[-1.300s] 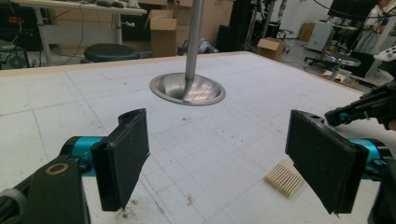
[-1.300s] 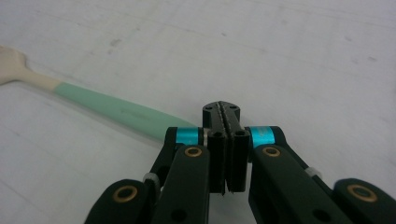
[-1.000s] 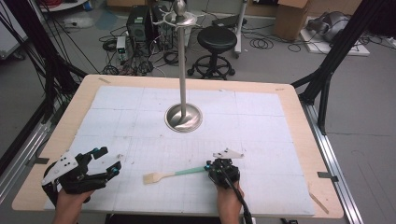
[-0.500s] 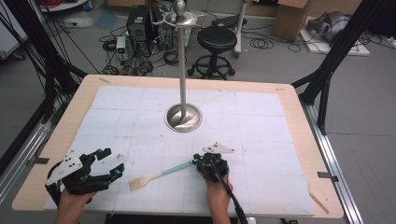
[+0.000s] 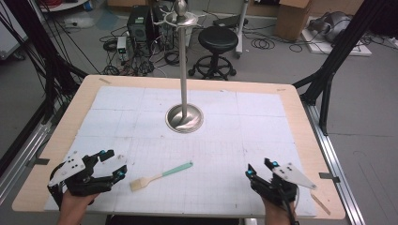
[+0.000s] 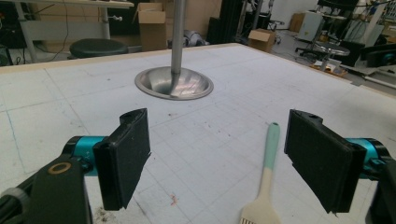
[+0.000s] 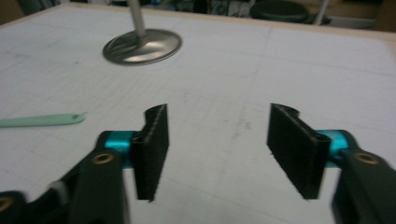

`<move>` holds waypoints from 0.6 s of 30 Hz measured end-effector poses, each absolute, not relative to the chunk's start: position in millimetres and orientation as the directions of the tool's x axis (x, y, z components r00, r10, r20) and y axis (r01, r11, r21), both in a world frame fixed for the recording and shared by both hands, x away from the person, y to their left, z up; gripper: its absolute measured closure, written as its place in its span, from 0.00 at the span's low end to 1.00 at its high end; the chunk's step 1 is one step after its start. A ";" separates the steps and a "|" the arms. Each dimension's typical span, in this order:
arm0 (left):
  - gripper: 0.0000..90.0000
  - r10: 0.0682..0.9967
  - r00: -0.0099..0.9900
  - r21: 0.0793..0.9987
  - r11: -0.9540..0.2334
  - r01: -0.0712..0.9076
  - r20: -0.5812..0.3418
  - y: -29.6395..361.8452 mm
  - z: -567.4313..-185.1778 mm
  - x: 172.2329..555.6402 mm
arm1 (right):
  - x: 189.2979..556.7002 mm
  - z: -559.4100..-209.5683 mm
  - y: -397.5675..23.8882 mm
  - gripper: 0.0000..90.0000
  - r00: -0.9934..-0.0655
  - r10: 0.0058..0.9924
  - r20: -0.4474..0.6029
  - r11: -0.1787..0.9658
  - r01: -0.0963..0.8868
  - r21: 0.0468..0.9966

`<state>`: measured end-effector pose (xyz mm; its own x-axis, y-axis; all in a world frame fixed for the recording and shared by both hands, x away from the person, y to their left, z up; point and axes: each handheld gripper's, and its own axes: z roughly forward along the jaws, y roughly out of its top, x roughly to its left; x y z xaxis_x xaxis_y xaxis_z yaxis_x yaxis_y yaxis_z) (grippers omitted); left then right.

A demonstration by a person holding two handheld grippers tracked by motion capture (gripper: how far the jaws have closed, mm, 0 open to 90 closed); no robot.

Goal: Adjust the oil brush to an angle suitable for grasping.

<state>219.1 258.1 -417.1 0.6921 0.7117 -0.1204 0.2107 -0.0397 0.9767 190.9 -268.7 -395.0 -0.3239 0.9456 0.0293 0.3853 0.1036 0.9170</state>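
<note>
On table (image 5: 300, 117), brush (image 5: 162, 176) unlabelled; right hand-held gripper (image 5: 259, 174) just opened, empty.

Black grippers (image 5: 96, 171), teal joints, grey plates, flat black jaws

Open mat around the brush (image 5: 161, 176); sole obstacle, seemingly, the stand (image 5: 184, 117) mid-table.

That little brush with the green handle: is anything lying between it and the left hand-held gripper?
Nothing visible does. The brush lies flat on the white mat, just beside the open left hand-held gripper, with bare mat between them.
</note>
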 end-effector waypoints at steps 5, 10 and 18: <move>0.25 0.711 0.692 0.977 -0.038 0.211 -0.122 258.4 -417.1 219.2 | 169.0 -392.9 -292.4 0.27 -0.298 0.955 0.013 0.103 0.372 0.922; 0.25 0.706 0.697 0.977 -0.037 0.212 -0.124 257.5 -417.4 219.0 | 146.2 -389.1 -313.2 0.19 -0.259 0.964 0.061 0.033 0.342 0.939; 0.26 0.701 0.703 0.976 -0.044 0.215 -0.123 257.8 -418.5 219.2 | 146.1 -390.7 -318.3 0.19 -0.239 0.968 0.076 0.008 0.331 0.944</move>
